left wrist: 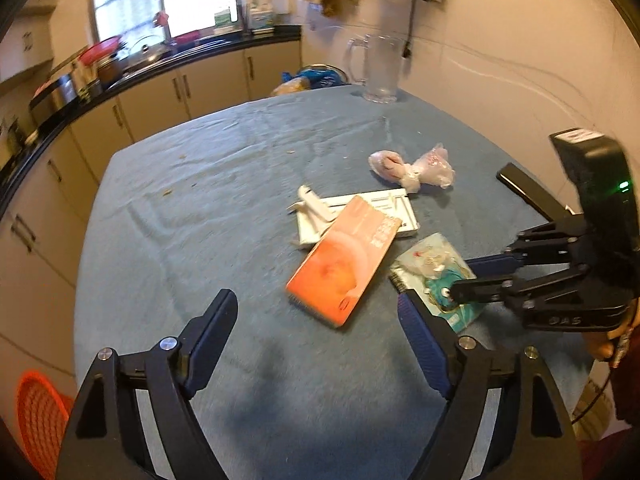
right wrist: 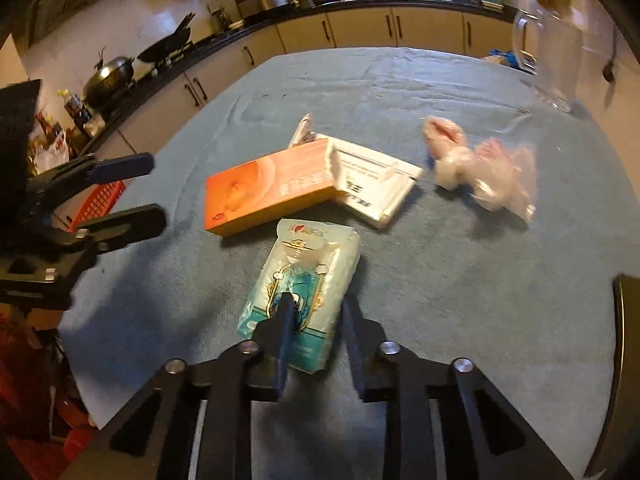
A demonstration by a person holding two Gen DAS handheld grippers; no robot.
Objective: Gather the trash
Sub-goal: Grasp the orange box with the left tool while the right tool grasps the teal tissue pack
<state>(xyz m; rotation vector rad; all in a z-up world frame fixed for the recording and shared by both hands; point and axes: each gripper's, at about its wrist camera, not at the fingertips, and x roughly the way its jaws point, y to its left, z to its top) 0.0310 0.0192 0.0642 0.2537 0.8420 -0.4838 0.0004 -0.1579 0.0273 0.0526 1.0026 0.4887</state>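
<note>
**Right gripper closes on a tissue pack while the left waits open**

Left gripper (left wrist: pixel 316 312), seen from its own wrist camera, stands wide open and holds nothing; bare blue tablecloth (left wrist: pixel 168 208) shows between its fingers. Just beyond its fingertips lies the orange box (left wrist: pixel 344 260), leaning on a white tray (left wrist: pixel 404 216). Past the tray is a crumpled pink plastic bag (left wrist: pixel 412 168). To the right of the orange box, the right gripper (left wrist: pixel 460 292) reaches onto the tissue pack (left wrist: pixel 432 276).

From the right wrist camera, the right gripper (right wrist: pixel 316 308) has its fingers drawn close on the near end of the tissue pack (right wrist: pixel 304 276), which sits just in front of the orange box (right wrist: pixel 268 192). The pack appears still to rest on the cloth.

The step in hand looks like picking up the first piece of trash. Next, the pack probably needs lifting clear and carrying to a bin; an orange basket (left wrist: pixel 40 416) shows beside the table.
</note>
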